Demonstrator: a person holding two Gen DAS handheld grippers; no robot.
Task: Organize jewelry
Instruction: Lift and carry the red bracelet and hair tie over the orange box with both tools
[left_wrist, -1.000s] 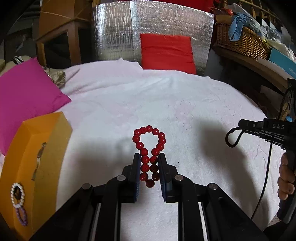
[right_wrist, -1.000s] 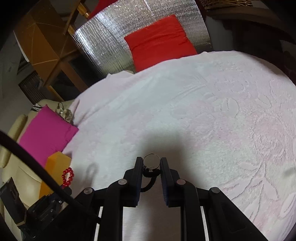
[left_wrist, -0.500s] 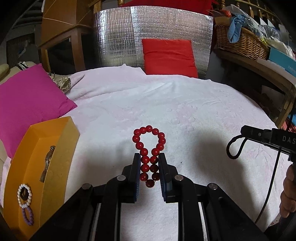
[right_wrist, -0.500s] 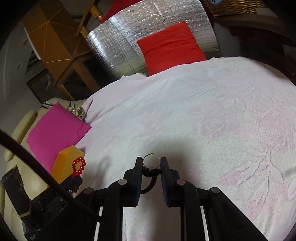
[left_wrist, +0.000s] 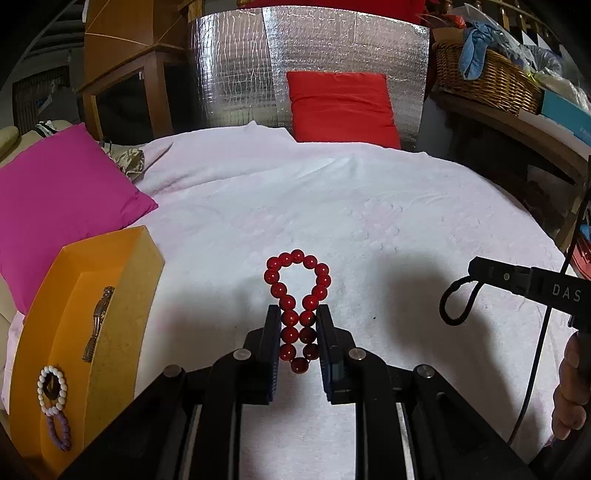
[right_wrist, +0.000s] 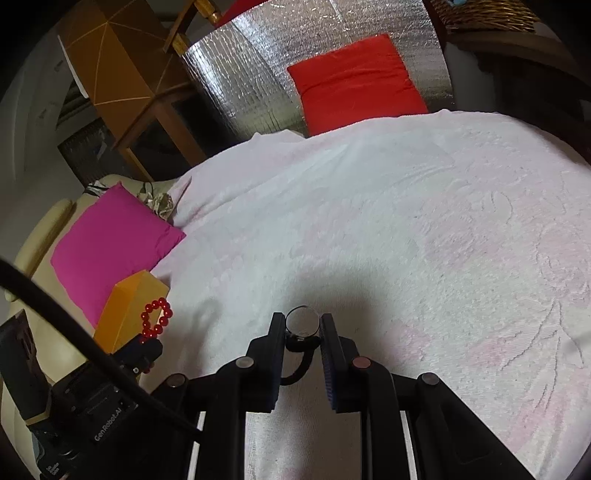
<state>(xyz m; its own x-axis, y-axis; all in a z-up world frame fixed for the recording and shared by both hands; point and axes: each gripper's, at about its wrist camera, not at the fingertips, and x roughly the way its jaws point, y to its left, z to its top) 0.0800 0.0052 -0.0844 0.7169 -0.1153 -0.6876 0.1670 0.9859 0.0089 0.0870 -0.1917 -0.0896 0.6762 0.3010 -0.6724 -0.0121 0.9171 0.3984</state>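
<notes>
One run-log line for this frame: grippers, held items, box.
left gripper: shut on red bead bracelet | right gripper: shut on black-strap wristwatch | open orange box: holds white and purple bead bracelets

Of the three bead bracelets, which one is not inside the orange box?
The red bracelet: the left claw holds it over the bed. The white and purple ones lie in the box.

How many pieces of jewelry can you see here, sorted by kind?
Bead bracelets: 3 (red round-bead bracelet in the left hand-held gripper; white bead bracelet and purple bead bracelet in the orange box)
Wristwatches: 1 (black-strapped round wristwatch in the right hand-held gripper)
Metal link bands: 1 (bronze-coloured metal link band in the box)
Total: 5
</notes>
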